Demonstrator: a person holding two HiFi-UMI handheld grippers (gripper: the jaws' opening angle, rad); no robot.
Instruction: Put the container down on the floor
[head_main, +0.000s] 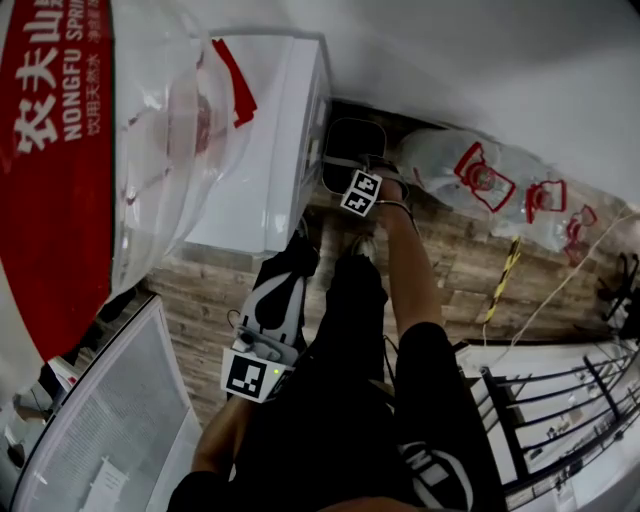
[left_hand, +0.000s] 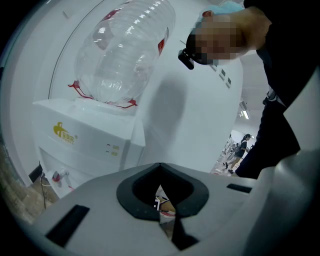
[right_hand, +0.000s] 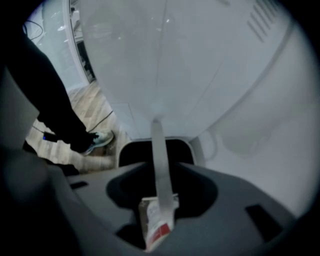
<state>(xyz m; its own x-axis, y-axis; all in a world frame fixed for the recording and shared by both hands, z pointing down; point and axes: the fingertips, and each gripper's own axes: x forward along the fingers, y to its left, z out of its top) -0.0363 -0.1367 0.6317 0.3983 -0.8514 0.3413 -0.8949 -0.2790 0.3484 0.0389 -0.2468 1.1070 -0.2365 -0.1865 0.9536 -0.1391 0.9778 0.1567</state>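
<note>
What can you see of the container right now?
The container is a small dark bin, rectangular with rounded corners and a pale rim, plastic by its look. It stands upright and open-topped, seemingly on the floor beside the dispenser. Its grey strap handle arcs up between the right gripper's parted jaws. Its inside is too dark to read.

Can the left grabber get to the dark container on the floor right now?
Probably not easily: the left gripper sits back by the legs, and the right gripper crowds the container.
</note>
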